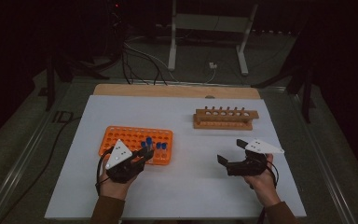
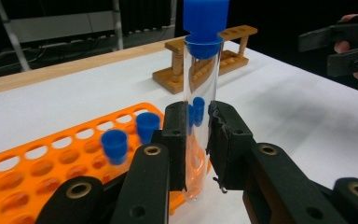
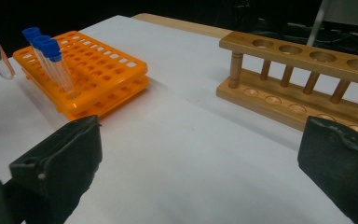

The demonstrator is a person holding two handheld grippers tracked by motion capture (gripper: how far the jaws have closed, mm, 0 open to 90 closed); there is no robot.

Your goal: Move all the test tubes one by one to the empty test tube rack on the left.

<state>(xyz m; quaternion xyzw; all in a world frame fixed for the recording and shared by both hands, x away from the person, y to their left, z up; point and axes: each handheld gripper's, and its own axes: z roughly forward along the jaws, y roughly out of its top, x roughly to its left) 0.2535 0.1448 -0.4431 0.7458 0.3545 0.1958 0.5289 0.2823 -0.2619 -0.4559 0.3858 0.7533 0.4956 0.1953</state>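
Two racks on white table top (image 1: 186, 172), dark room w/ cables.

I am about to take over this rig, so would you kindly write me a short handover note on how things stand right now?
Left hand-held gripper: shut on a blue-capped test tube, held upright, clear of the orange rack.
Right hand-held gripper: open, empty, facing the wooden rack.
Three capped tubes stand in the orange rack; the wooden rack holds none.
Done: one tube lifted.
Left, probably: move the tubes into the wooden rack.
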